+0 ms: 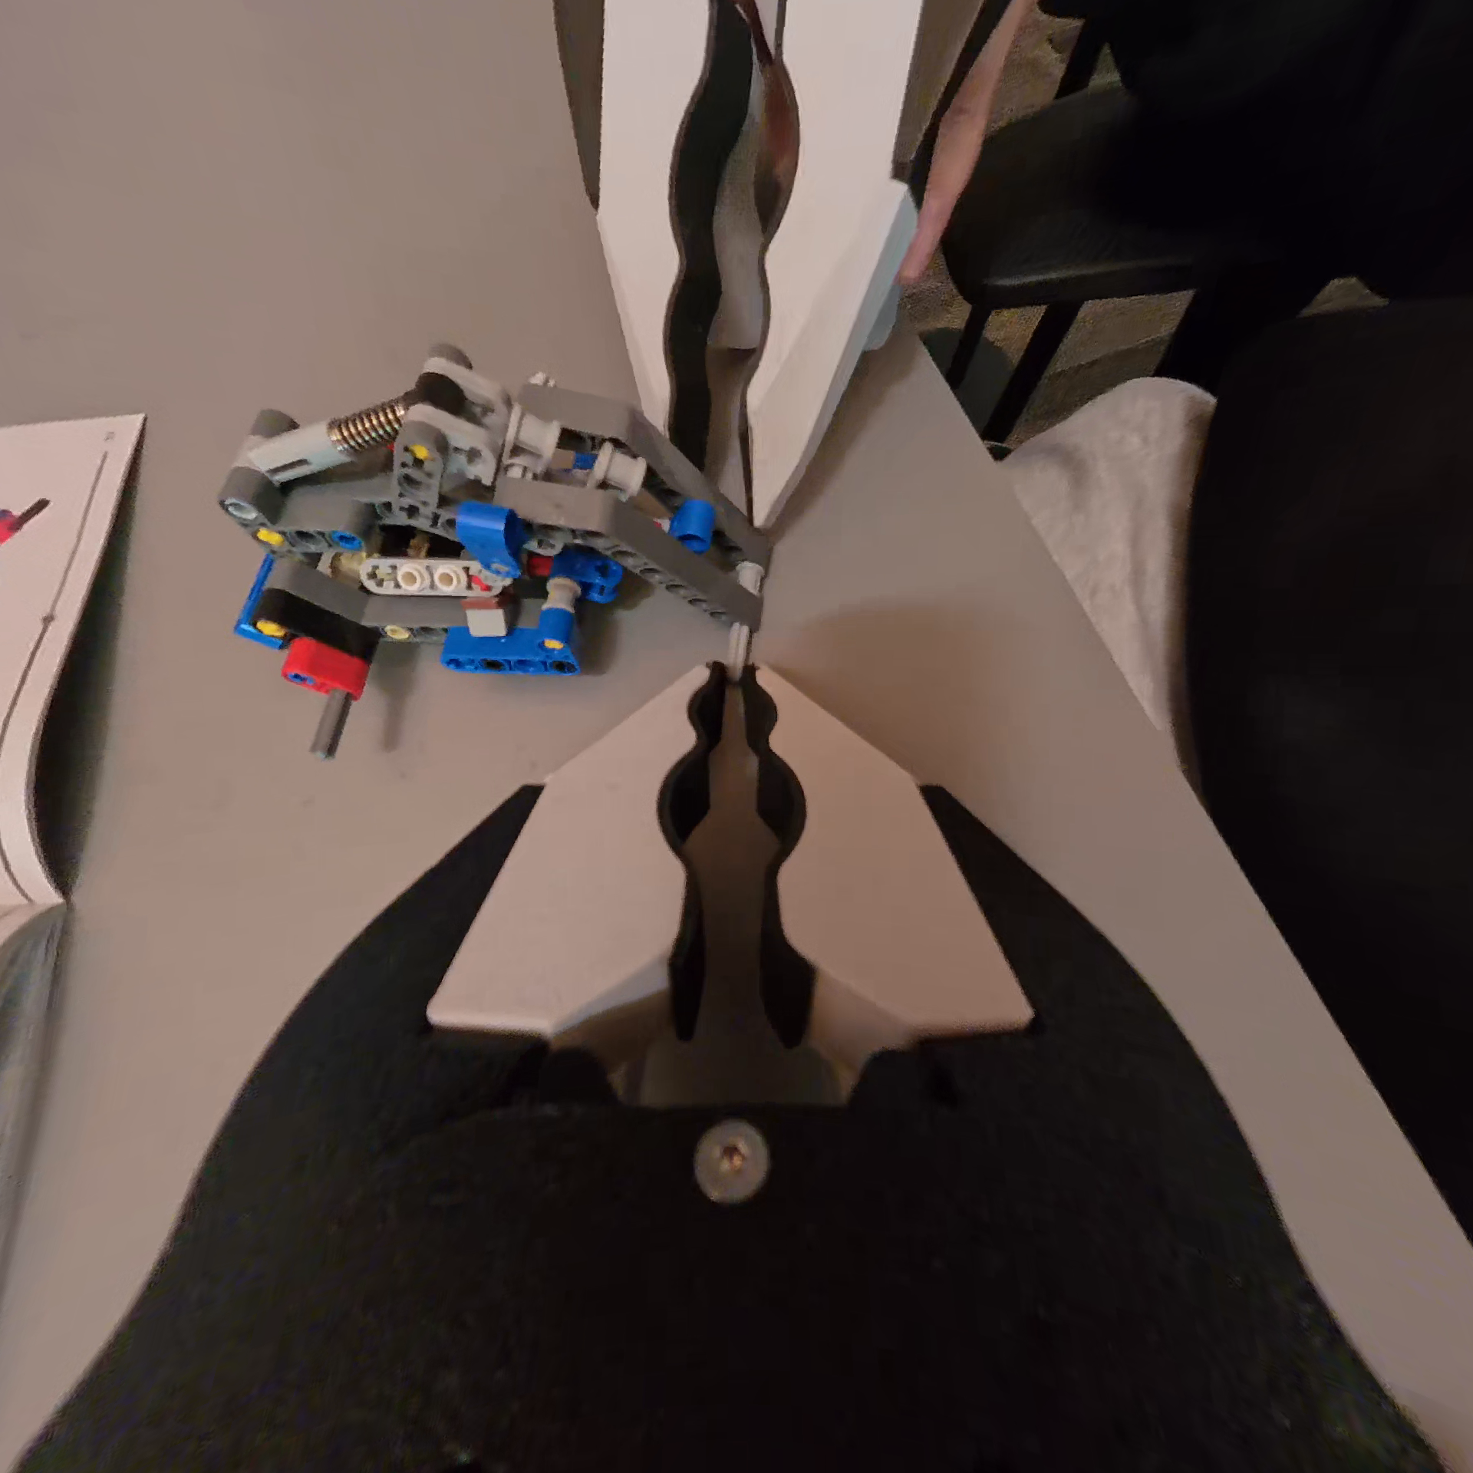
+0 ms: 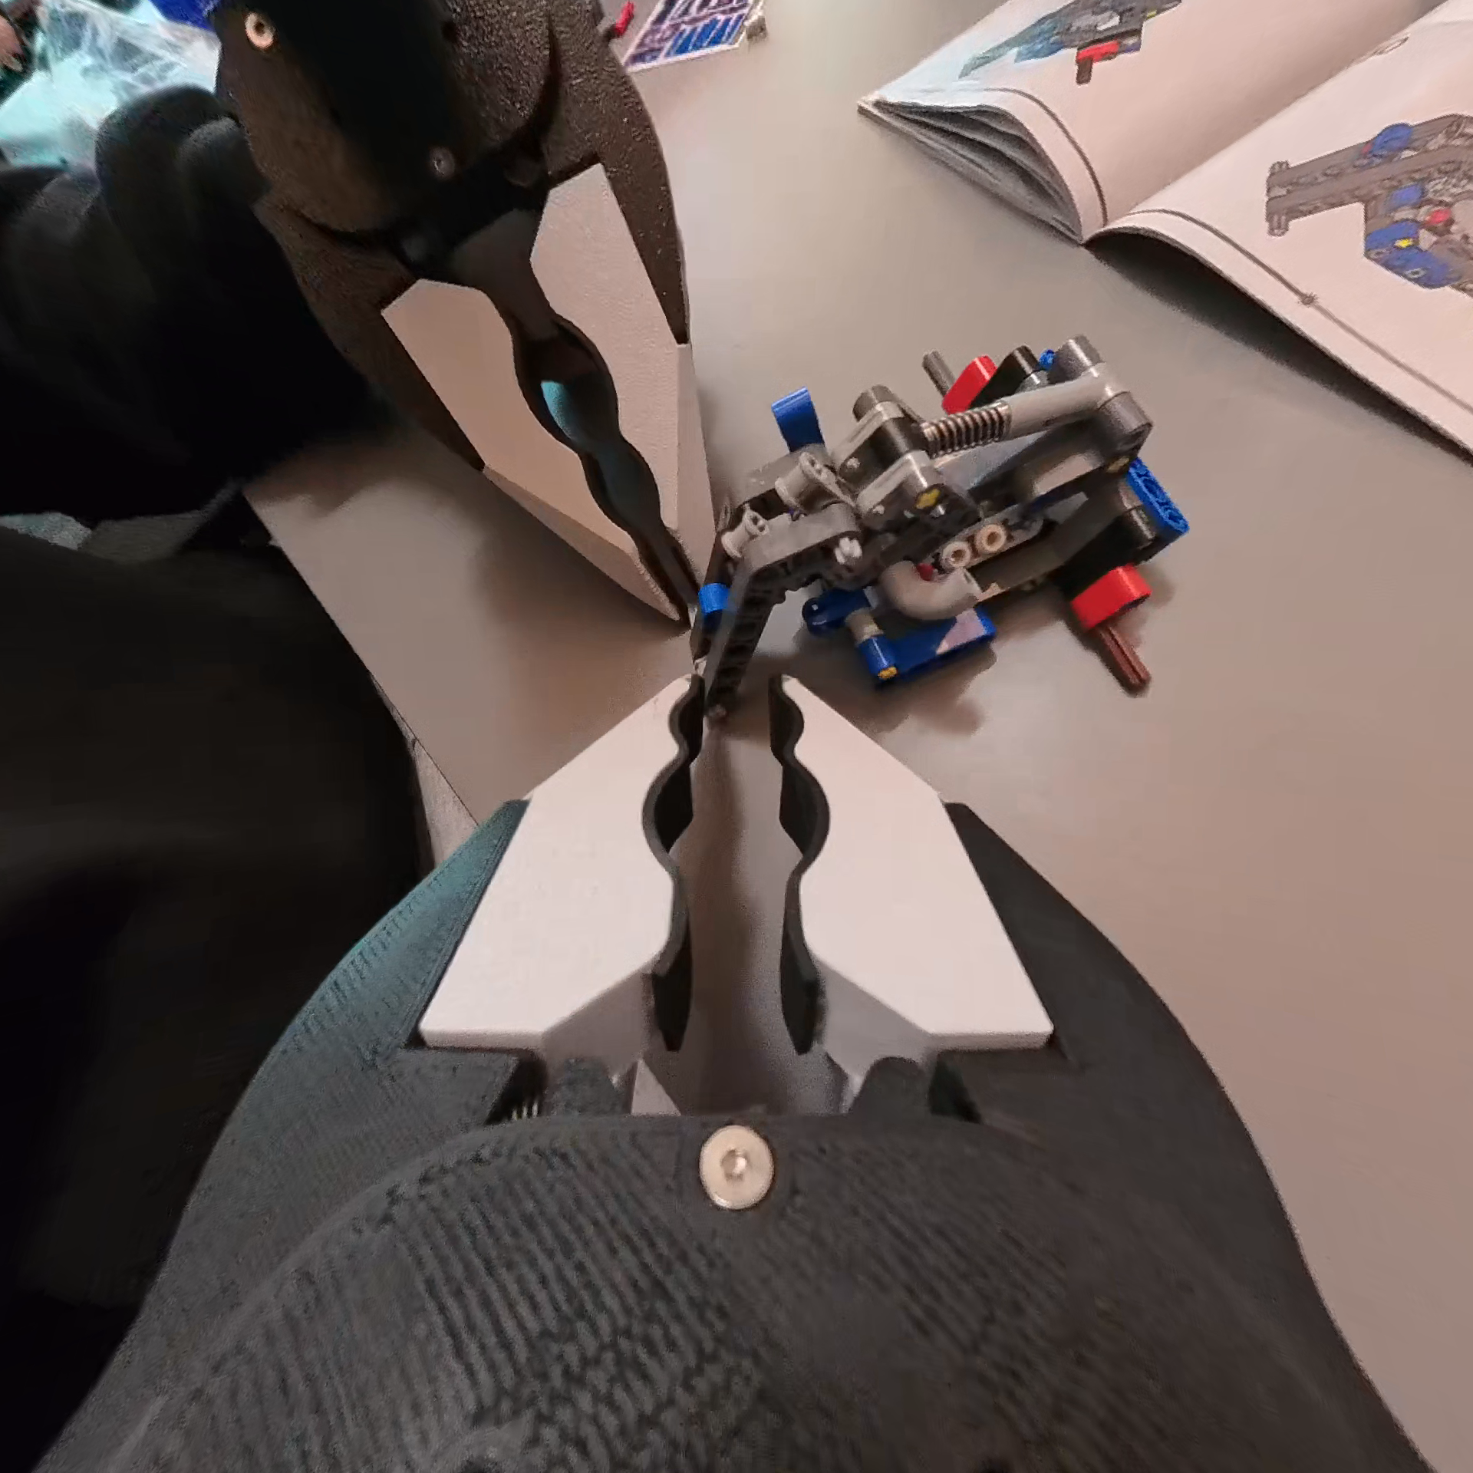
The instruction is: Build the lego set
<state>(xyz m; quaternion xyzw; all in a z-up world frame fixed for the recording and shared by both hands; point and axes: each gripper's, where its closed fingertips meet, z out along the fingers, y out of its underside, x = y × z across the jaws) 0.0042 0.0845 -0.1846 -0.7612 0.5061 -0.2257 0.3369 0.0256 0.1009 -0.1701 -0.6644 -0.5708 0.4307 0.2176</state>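
one toy assembly of grey, blue, black and red plastic beams and pins [image 1: 478, 542] lies on the grey table [image 1: 239, 239], left of centre in the left wrist view and right of centre in the right wrist view. it looks light and stiff, but built from pressed-together parts, so i judge it could come apart or slide on the smooth top if pulled hard. its long dark grey beam [image 2: 729, 646] sticking out toward the cameras seems the firmest place to take hold. i count one metal coil spring [image 2: 968, 426], two red pieces and several blue ones.

two grippers meet at that beam's end. the left gripper [image 1: 735, 673], at the centre of its own view, has its fingers pressed nearly together on a thin pale grey pin [image 1: 740, 638] that pokes out from the beam's end. the right gripper [image 2: 737, 693] stands with its fingers apart. the beam's tip lies against the left finger [image 2: 685, 717], with a clear gap to the other, so nothing is pinched.

one open instruction booklet [image 2: 1196, 159] lies in the upper right of the right wrist view.
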